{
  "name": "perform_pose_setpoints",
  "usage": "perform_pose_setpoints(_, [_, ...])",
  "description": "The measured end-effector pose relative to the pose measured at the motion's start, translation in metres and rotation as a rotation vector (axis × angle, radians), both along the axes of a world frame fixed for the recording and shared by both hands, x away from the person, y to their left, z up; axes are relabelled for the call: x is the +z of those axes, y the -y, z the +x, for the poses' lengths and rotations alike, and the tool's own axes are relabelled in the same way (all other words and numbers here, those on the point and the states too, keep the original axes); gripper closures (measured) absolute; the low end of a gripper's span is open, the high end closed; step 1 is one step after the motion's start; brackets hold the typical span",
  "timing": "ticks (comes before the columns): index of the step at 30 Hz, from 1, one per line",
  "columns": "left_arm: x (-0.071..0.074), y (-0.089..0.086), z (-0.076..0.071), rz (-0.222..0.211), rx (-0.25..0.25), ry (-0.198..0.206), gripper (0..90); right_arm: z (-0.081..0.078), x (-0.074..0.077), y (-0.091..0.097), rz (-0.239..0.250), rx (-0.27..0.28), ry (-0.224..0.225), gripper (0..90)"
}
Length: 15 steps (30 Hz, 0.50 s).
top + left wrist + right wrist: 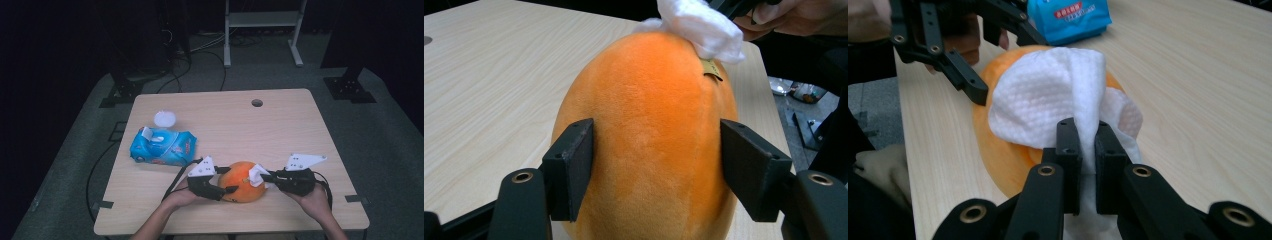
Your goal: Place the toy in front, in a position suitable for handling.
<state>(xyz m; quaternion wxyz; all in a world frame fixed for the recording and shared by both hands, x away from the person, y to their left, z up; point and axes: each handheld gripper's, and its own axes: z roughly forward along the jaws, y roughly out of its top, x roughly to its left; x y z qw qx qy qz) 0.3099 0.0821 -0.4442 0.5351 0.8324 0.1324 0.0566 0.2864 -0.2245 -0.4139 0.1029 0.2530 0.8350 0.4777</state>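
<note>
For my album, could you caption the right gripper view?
Right gripper presses a white wipe on an orange plush fruit.

Item one on my screens: an orange plush fruit [241, 184], egg-shaped and fuzzy with a small tan tag near its top, lying on the pale wooden surface [280, 125] near the front edge, clasped at its sides between my left tongs [656, 165]. Item two: a white textured wipe [1058, 95], crumpled and draped over the fruit's upper end, one fold pinched tight in my right tongs [1087, 150].
</note>
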Motion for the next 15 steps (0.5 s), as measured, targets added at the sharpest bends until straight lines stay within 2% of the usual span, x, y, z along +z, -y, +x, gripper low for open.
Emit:
perform_pose_setpoints(2, [0.001,0.000,0.000,0.007,0.003,0.004,32.5,-0.002,0.002,0.001,-0.013,-0.002,0.007,83.4])
perform_pose_setpoints(4, [0.000,0.000,0.001,0.004,0.005,-0.003,32.5,-0.006,0.011,-0.001,0.021,0.003,0.038,83.3])
perform_pose_setpoints(5, [0.000,-0.001,0.002,0.006,0.005,-0.004,32.5,-0.007,0.013,-0.003,0.021,0.007,0.049,83.3])
perform_pose_setpoints(7, [0.000,-0.002,0.003,0.002,0.009,-0.007,32.5,-0.007,0.014,-0.007,-0.005,0.012,0.067,83.3])
perform_pose_setpoints(9, [-0.001,-0.002,0.003,0.005,0.007,-0.004,32.5,-0.003,0.008,-0.006,-0.012,0.010,0.043,83.4])
perform_pose_setpoints(11, [-0.001,-0.002,0.003,0.006,0.008,-0.005,32.5,0.002,-0.001,-0.003,-0.069,-0.009,0.025,83.3])
perform_pose_setpoints(12, [0.000,-0.002,0.002,0.009,0.008,-0.006,32.5,0.004,-0.004,-0.001,-0.080,-0.014,0.007,83.3])
perform_pose_setpoints(13, [0.000,-0.002,0.002,0.013,0.007,-0.004,32.5,0.005,-0.004,0.002,-0.081,-0.021,-0.002,83.3])
perform_pose_setpoints(15, [0.000,0.000,0.001,0.014,0.004,0.001,32.6,0.003,0.002,0.004,-0.048,-0.024,0.014,83.3])
